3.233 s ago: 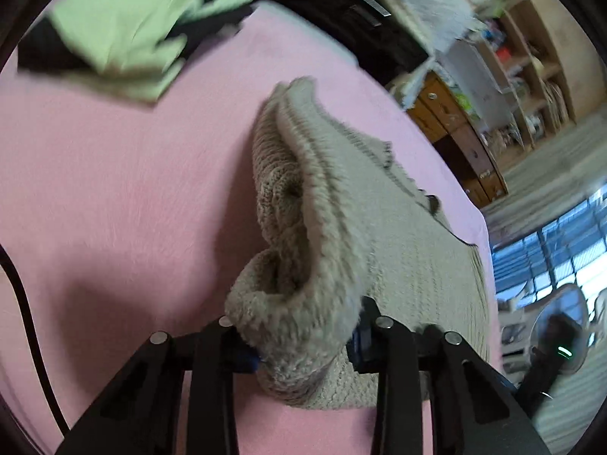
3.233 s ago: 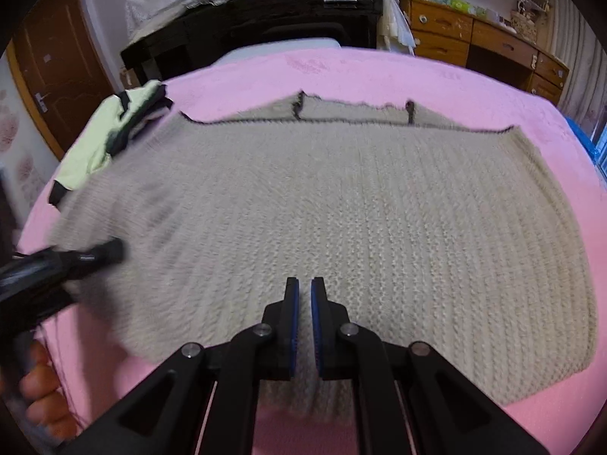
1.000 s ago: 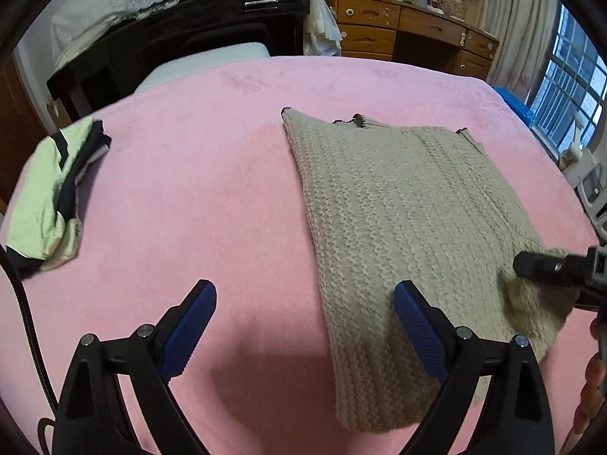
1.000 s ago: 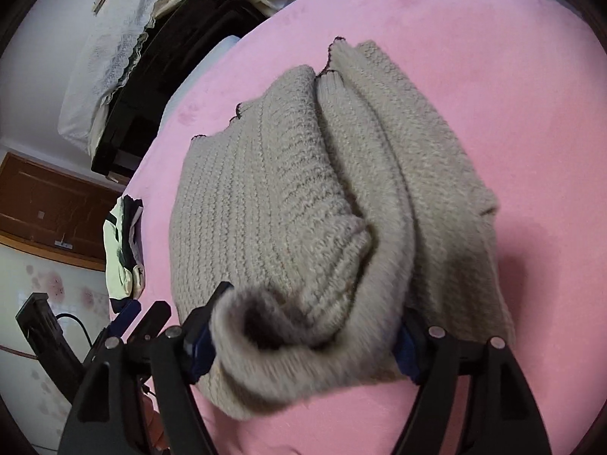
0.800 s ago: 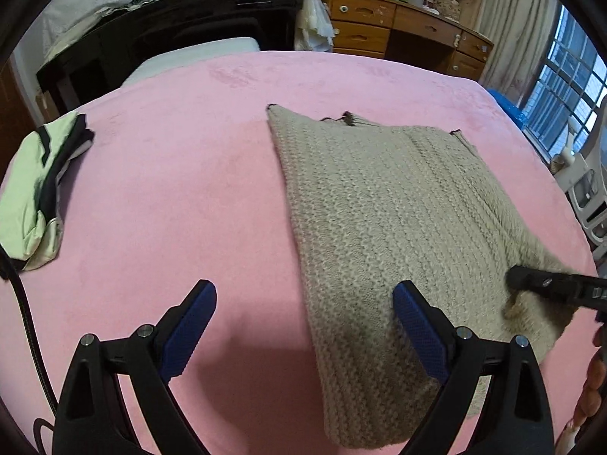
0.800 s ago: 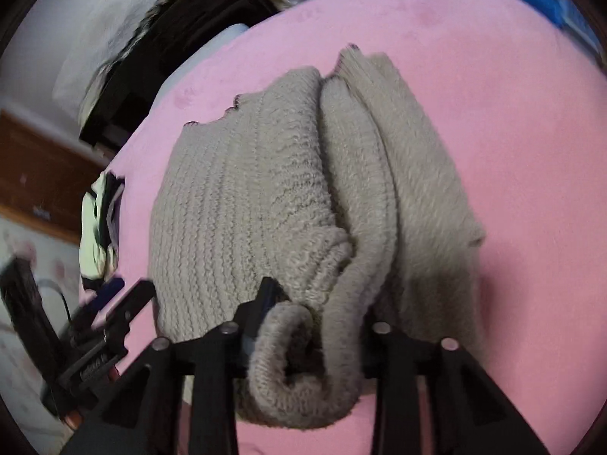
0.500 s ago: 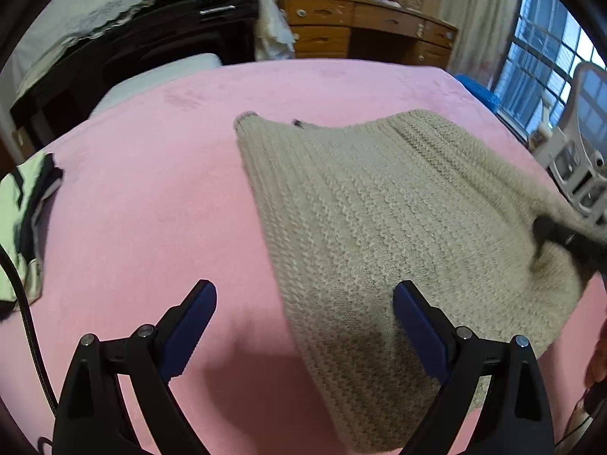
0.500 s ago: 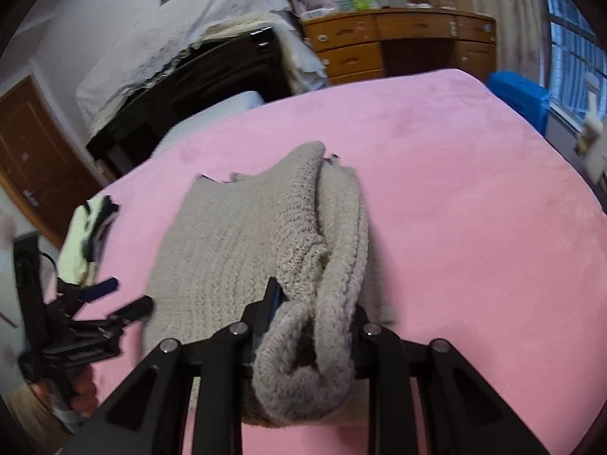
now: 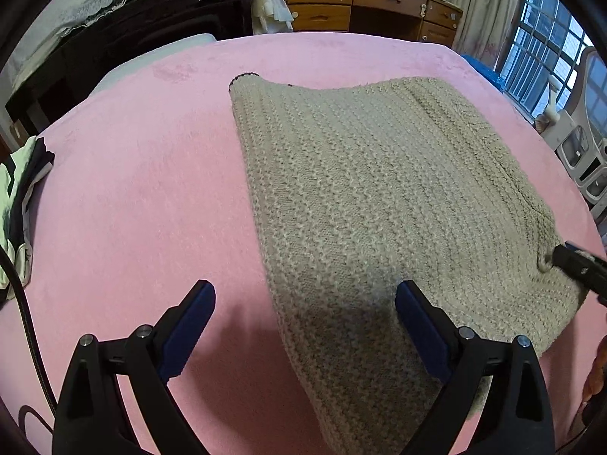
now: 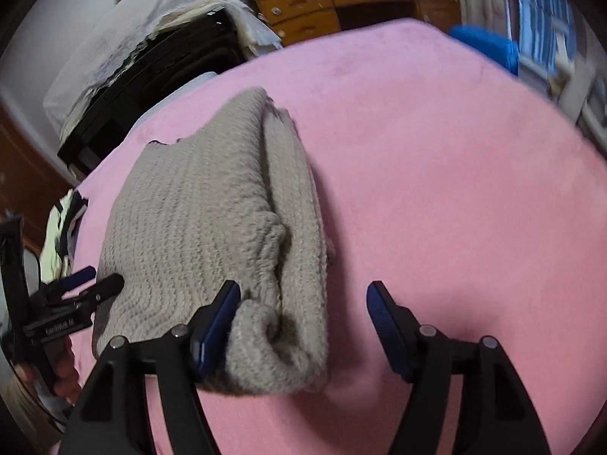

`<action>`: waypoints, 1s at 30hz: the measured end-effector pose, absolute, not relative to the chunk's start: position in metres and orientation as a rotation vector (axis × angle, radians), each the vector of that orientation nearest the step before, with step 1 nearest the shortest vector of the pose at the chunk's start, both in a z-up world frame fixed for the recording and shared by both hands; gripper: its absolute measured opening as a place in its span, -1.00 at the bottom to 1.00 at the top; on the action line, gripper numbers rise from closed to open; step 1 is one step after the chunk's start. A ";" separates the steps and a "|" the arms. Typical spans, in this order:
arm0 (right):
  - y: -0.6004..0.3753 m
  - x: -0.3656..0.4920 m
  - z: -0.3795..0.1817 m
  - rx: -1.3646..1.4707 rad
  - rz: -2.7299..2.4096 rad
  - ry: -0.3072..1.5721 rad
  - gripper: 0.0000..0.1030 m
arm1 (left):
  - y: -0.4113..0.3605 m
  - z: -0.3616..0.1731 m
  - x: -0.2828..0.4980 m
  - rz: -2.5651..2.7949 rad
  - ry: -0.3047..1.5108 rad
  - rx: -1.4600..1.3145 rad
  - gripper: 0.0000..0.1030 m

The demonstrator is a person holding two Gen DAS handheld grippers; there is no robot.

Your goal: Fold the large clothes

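A beige knitted sweater [image 9: 379, 197] lies folded on the pink bed [image 9: 144, 197]. In the right wrist view the sweater [image 10: 212, 212] shows its doubled right edge with a rolled corner at the near end. My left gripper [image 9: 305, 322] is open and empty, hovering over the sweater's near left edge. My right gripper [image 10: 303, 322] is open, with the rolled corner lying against its left finger [image 10: 216, 322]. The right gripper also shows at the sweater's right corner in the left wrist view [image 9: 580, 269]. The left gripper appears at the left of the right wrist view [image 10: 76, 292].
A pale green and black garment [image 9: 19, 204] lies at the bed's left edge. A black headboard [image 9: 151, 11] and wooden drawers [image 9: 360, 0] stand beyond the bed. A window [image 9: 546, 45] and a white chair [image 9: 584, 144] are to the right.
My right gripper has opened and let go of the sweater's rolled corner, which it held half a second ago. The left gripper stayed open and shifted slightly nearer the sweater.
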State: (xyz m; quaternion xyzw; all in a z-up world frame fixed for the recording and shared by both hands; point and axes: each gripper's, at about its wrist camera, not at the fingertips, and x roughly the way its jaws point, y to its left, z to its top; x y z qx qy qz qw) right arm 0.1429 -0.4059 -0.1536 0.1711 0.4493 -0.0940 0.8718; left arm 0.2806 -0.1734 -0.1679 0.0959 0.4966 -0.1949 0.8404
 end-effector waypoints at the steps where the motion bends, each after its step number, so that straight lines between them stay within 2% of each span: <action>1: -0.408 0.139 -0.146 0.330 -0.203 0.923 0.33 | -0.172 -0.166 0.280 -0.408 1.050 0.206 0.85; 6: -0.392 0.137 -0.100 0.222 -0.210 0.780 0.30 | -0.168 -0.152 0.267 -0.402 1.044 0.226 0.85; 7: -0.389 0.139 -0.095 0.217 -0.190 0.766 0.15 | -0.166 -0.146 0.262 -0.404 1.029 0.225 0.85; 8: -0.385 0.143 -0.091 0.217 -0.164 0.764 -0.20 | -0.164 -0.142 0.257 -0.410 1.016 0.222 0.85; 9: -0.380 0.148 -0.091 0.222 -0.130 0.778 -0.41 | -0.163 -0.137 0.252 -0.425 1.005 0.217 0.85; 10: -0.376 0.154 -0.093 0.226 -0.097 0.802 -0.80 | -0.162 -0.134 0.248 -0.441 1.000 0.213 0.85; 11: -0.371 0.158 -0.099 0.213 -0.081 0.825 -0.94 | -0.163 -0.133 0.243 -0.456 0.998 0.217 0.85; 19: -0.361 0.137 -0.146 0.143 -0.105 0.940 -0.97 | -0.175 -0.152 0.211 -0.484 1.006 0.318 0.85; 30: -0.365 0.117 -0.194 0.170 -0.154 1.012 -1.00 | -0.165 -0.190 0.213 -0.477 1.082 0.253 0.85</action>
